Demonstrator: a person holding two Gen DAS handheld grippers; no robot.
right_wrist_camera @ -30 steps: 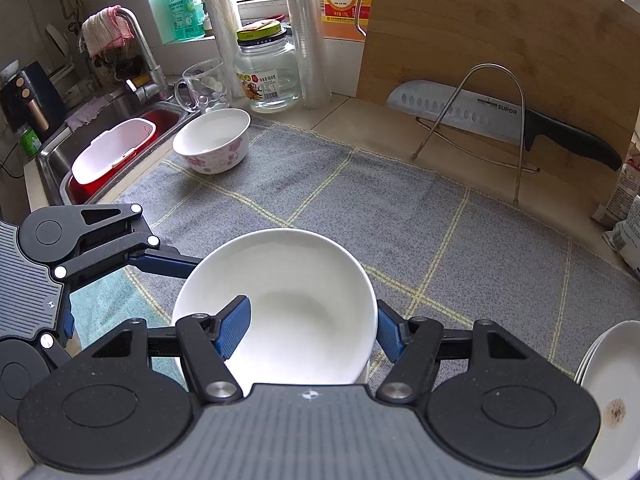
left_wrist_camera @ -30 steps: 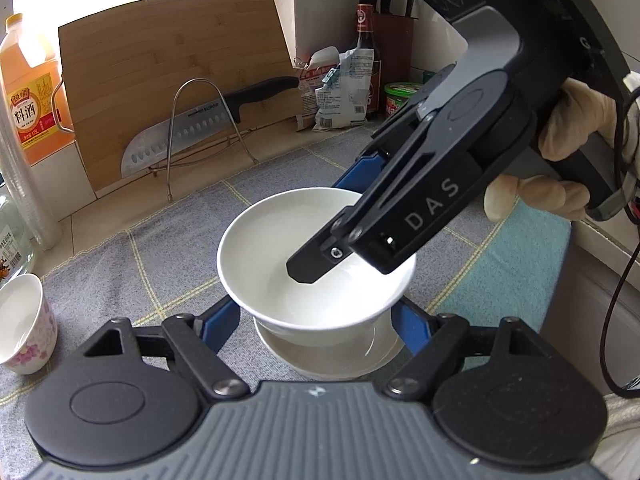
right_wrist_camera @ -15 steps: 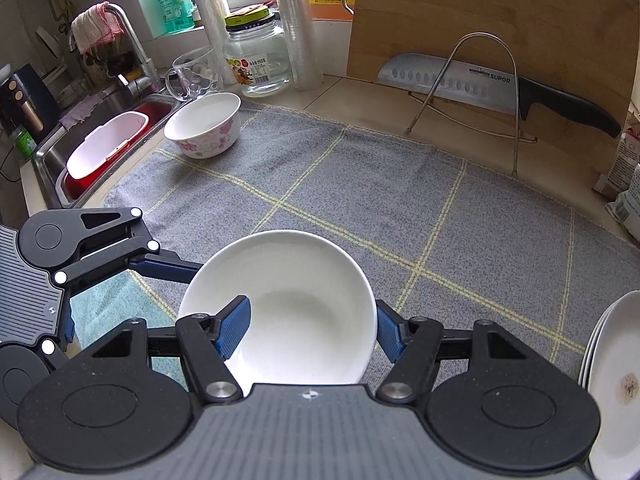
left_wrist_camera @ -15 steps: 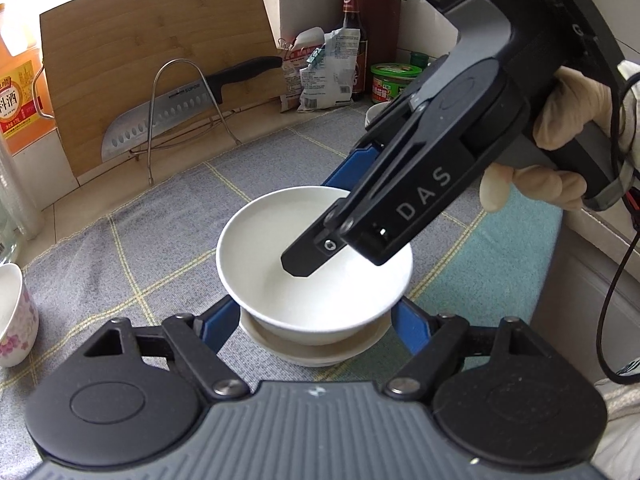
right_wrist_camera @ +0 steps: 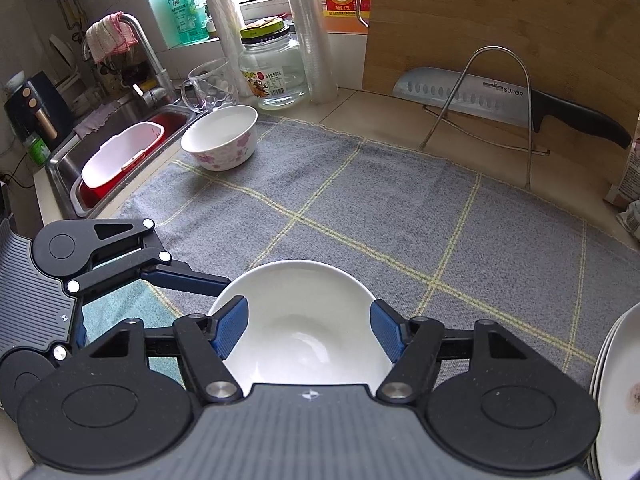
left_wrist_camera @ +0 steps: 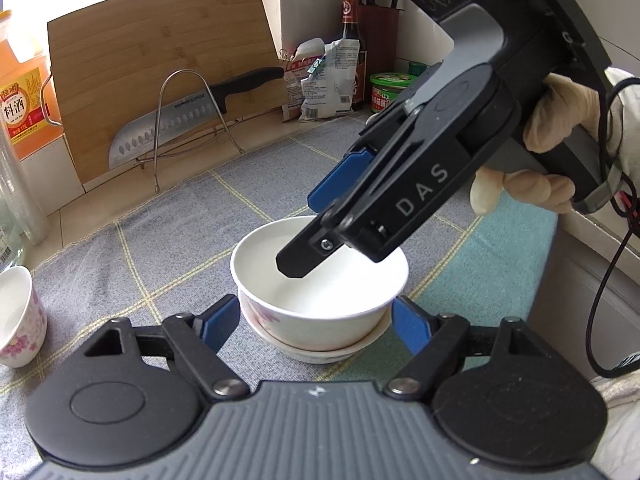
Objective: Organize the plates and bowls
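A white bowl rests on a second white dish on the grey checked cloth. My left gripper is shut on the bowl, with its blue pads against the wall on either side, under the rim. My right gripper reaches in from above. Its jaws stand wide and are opening. One finger is over the bowl's inside and the other is by the outer rim, and neither pad clamps it. A floral bowl stands at the cloth's far left corner. White plates are stacked at the right edge.
A sink with a red and white tub lies left of the cloth. Behind the cloth are a knife on a wire rack, a wooden board, a jar and bottles. A gloved hand holds the right gripper.
In both views the white bowl now looks lower and a little smaller, and it sits level on the dish beneath. Both grippers stay around it, and the background has shifted only slightly.
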